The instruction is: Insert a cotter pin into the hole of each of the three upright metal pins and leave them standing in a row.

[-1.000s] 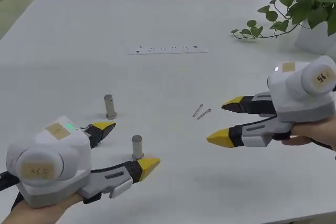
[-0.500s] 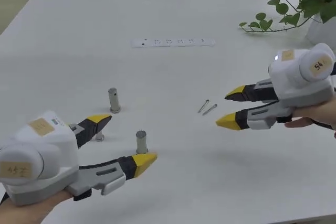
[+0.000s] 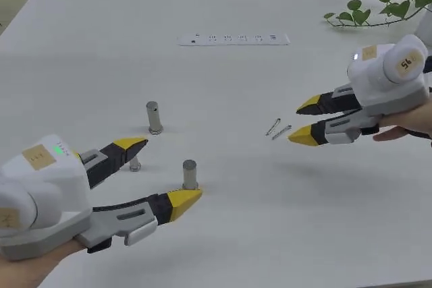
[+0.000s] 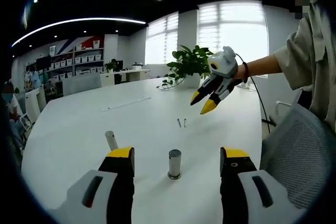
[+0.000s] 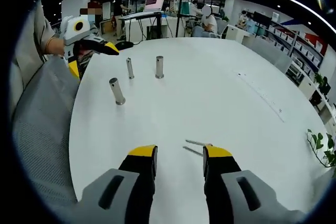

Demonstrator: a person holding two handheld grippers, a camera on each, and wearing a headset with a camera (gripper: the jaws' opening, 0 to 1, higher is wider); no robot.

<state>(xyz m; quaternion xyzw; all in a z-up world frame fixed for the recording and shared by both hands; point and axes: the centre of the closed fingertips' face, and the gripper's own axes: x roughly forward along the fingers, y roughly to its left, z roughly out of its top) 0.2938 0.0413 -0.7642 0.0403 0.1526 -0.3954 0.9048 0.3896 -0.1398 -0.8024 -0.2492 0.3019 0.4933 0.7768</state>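
Right now the three metal pins stand upright on the matte white table (image 3: 229,241). They are short, smooth, dull-grey cylinders, set in a triangle rather than a row. In the head view the far pin (image 3: 154,118) is at 12 o'clock in the group, and I can make out a cross-hole near its top. The near pin (image 3: 190,175) is at 5 o'clock. The third pin (image 3: 135,164) is at 8 o'clock, half hidden behind a jaw of the left gripper (image 3: 167,169).

Two cotter pins (image 3: 277,129), thin bright wire, lie loose side by side at 3 o'clock, well apart from the group.

Left gripper: yellow-tipped jaws wide open, empty. Its own view puts the near pin (image 4: 174,163) centred between the tips, clear of both.

Right gripper (image 3: 300,123): jaws parted narrowly, holding nothing, tips just beside the cotter pins. Its view gives me all three uprights unobstructed, and the cotter pins (image 5: 195,146) just ahead of its tips.

A white power strip (image 3: 234,39) lies flat at 12 o'clock, and a leafy plant (image 3: 378,5) is at 2 o'clock.
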